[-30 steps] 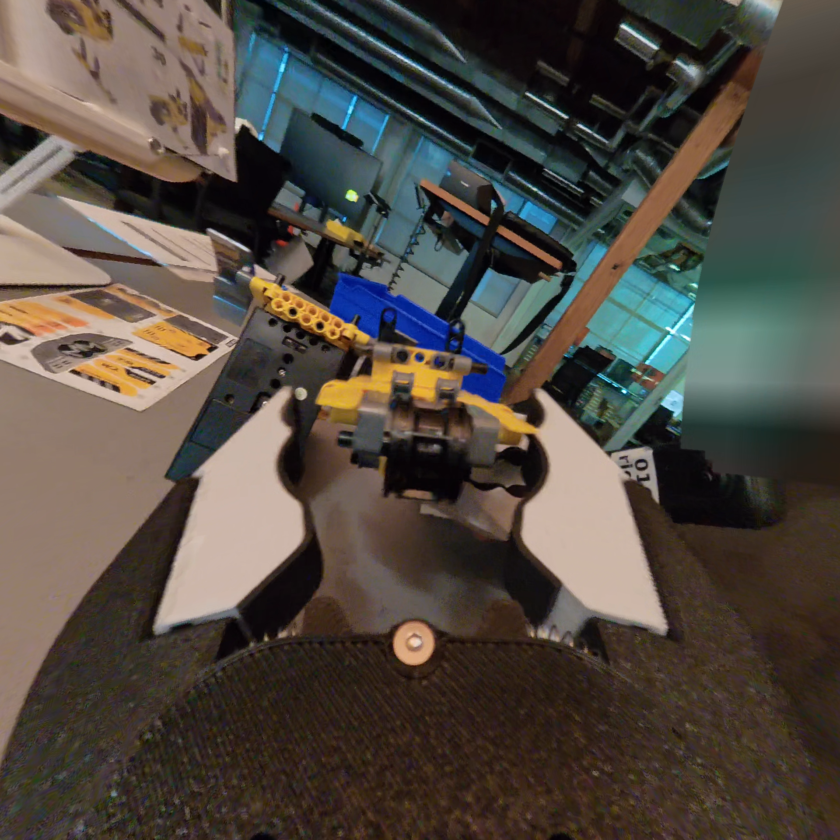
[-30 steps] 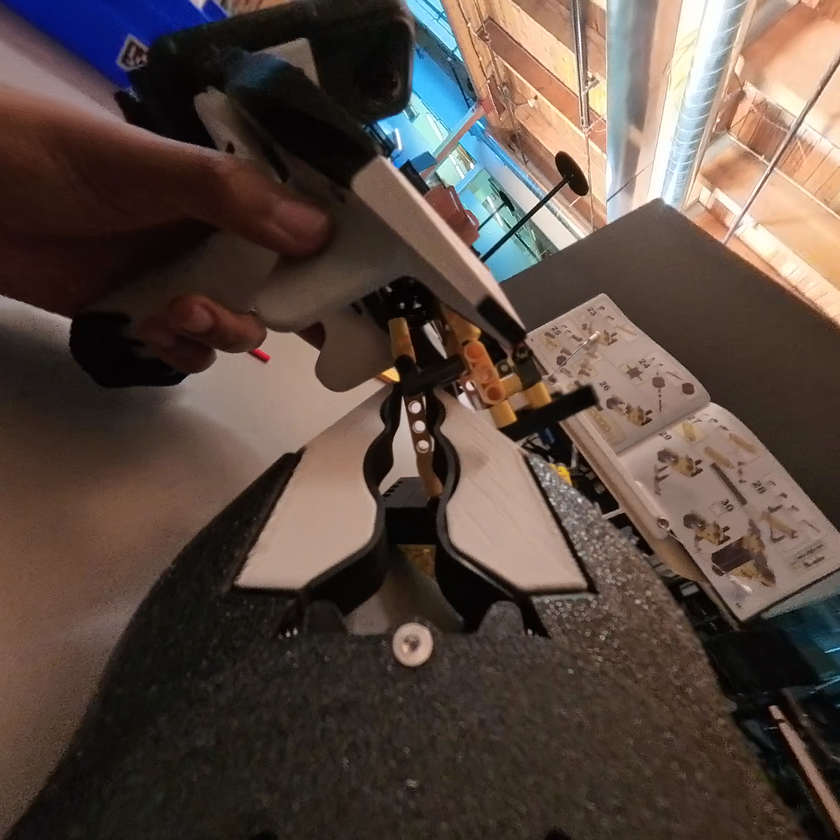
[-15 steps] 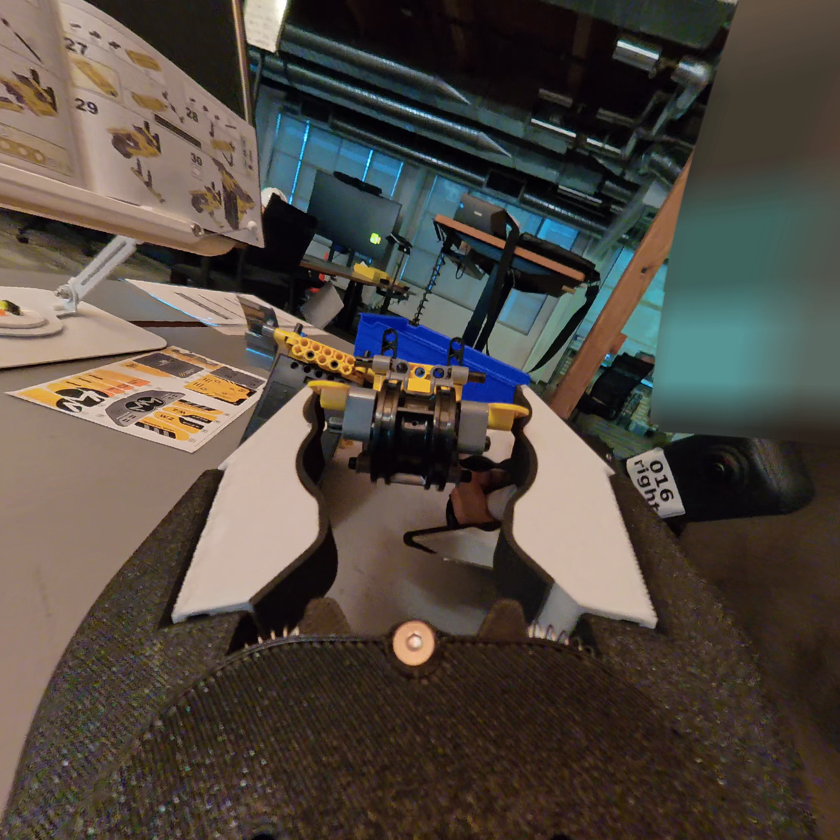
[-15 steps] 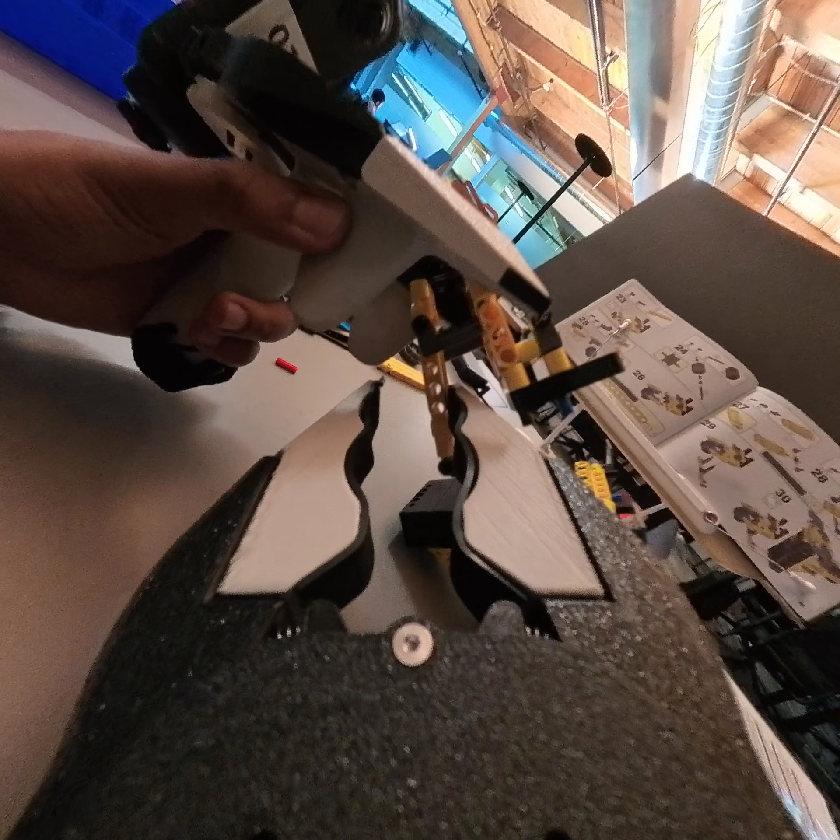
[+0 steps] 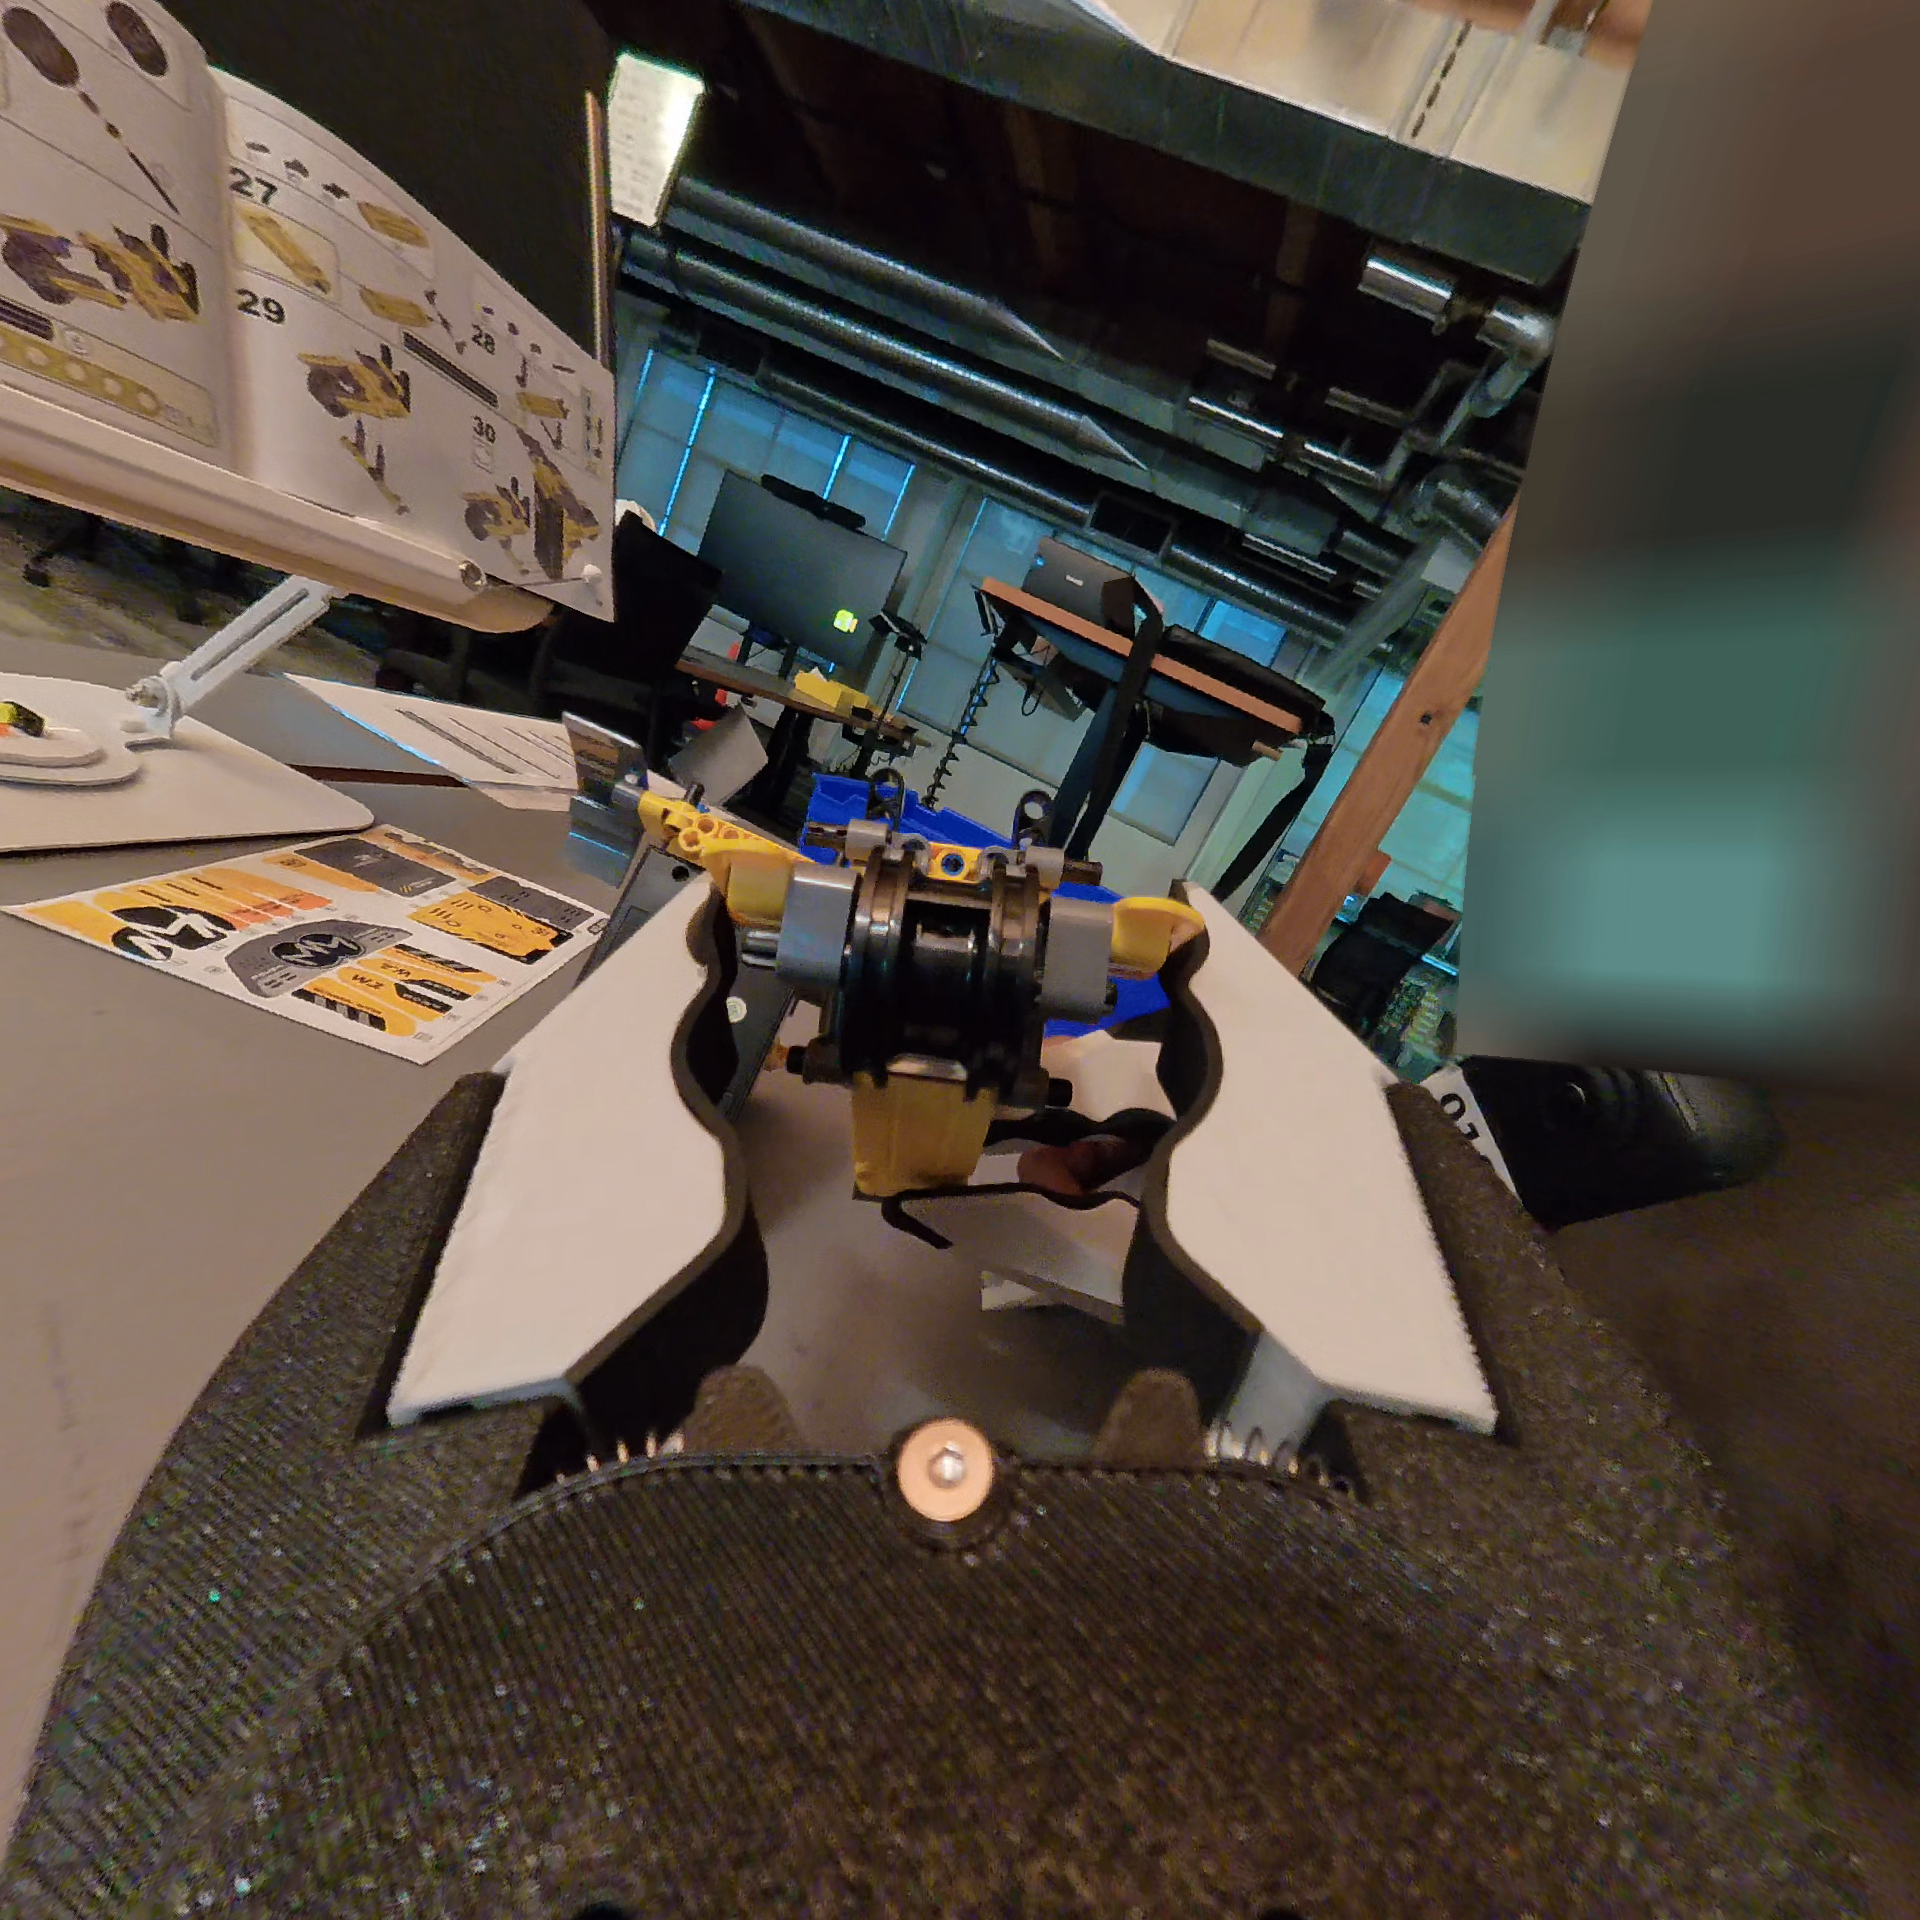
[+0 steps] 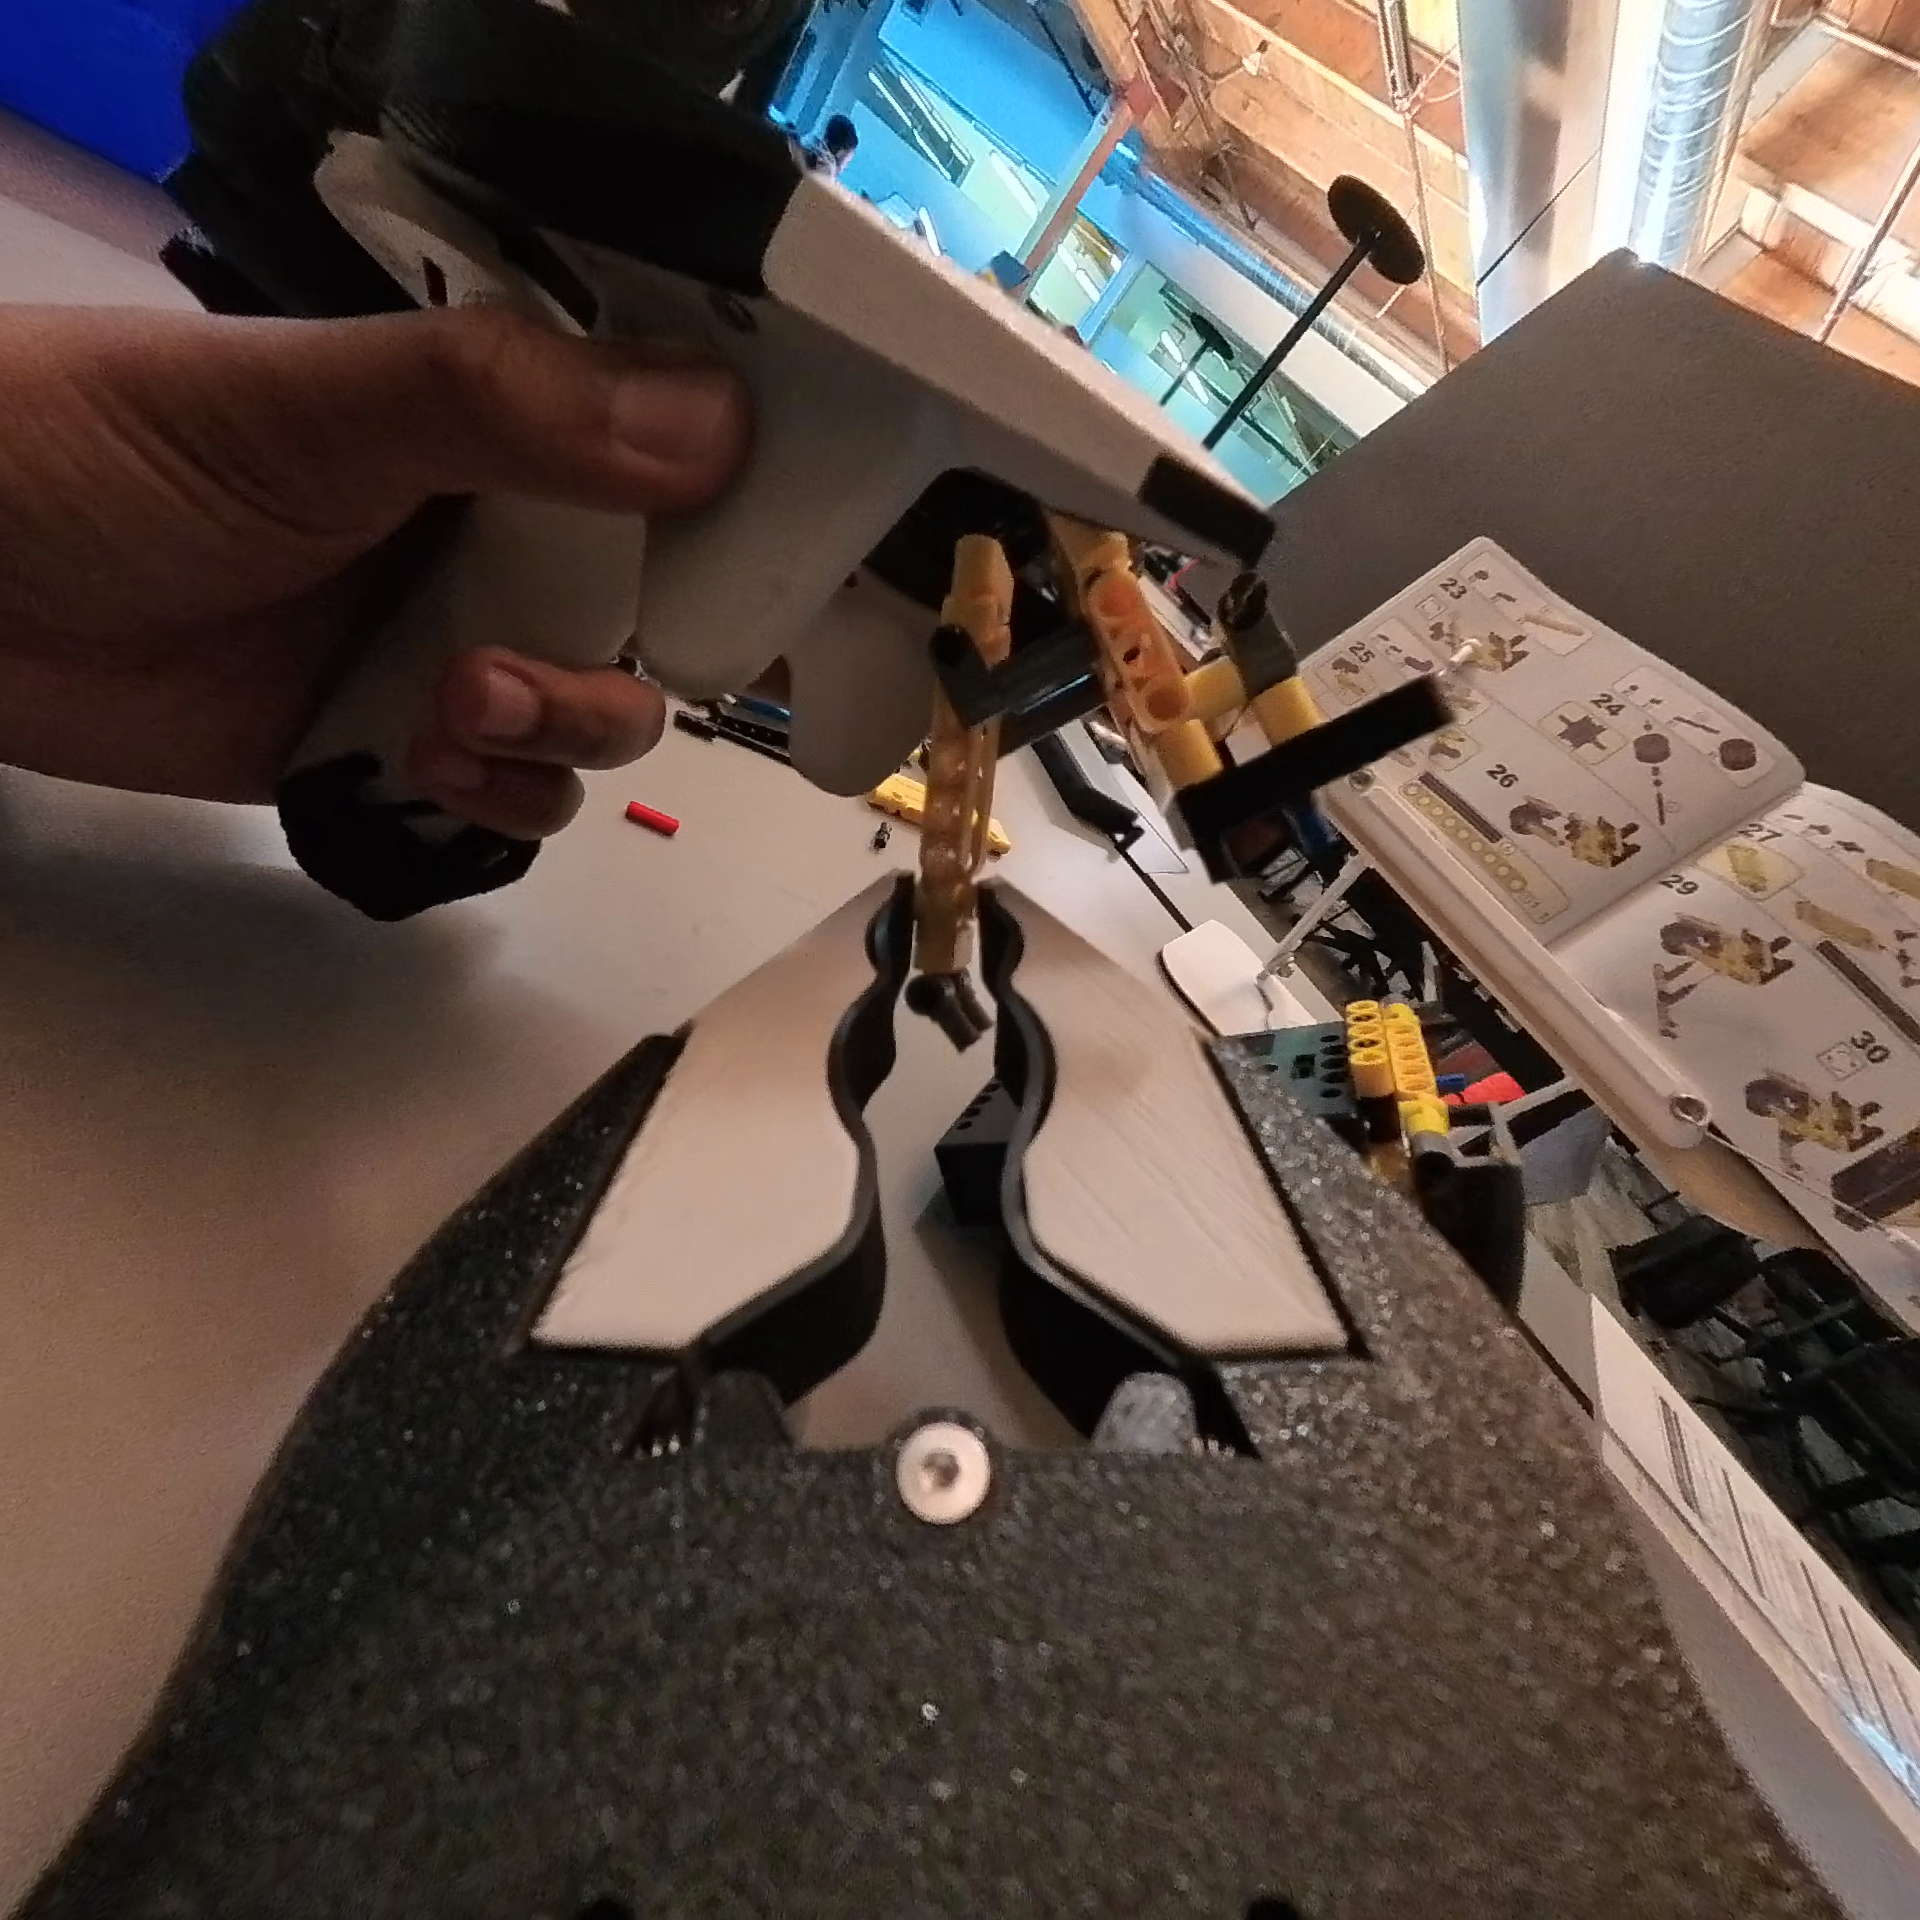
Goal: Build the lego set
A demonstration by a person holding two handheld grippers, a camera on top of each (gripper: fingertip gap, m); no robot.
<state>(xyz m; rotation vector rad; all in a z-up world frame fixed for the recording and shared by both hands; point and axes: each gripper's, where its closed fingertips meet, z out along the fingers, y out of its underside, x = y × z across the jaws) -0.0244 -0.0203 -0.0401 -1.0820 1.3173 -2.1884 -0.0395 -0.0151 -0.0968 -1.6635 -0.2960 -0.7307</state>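
The yellow-and-black plastic brick model [image 5: 935, 977] held in the left hand-held gripper [image 5: 945, 935] has tipped, now showing a yellow block underneath. The right hand-held gripper [image 6: 940, 935] has slid down its yellow perforated beam [image 6: 956, 831] toward the black-pinned tip.

Grey desk [image 5: 156, 1143] in foreground. Beyond its far edge: standing desks [image 5: 1143, 665], dark monitor [image 5: 800, 566], tall blue-lit windows [image 5: 935, 540]. Overhead: exposed pipes [image 5: 883, 343], wooden post [image 5: 1392, 748] at right, silver duct [image 6: 1694, 135] among timber beams.
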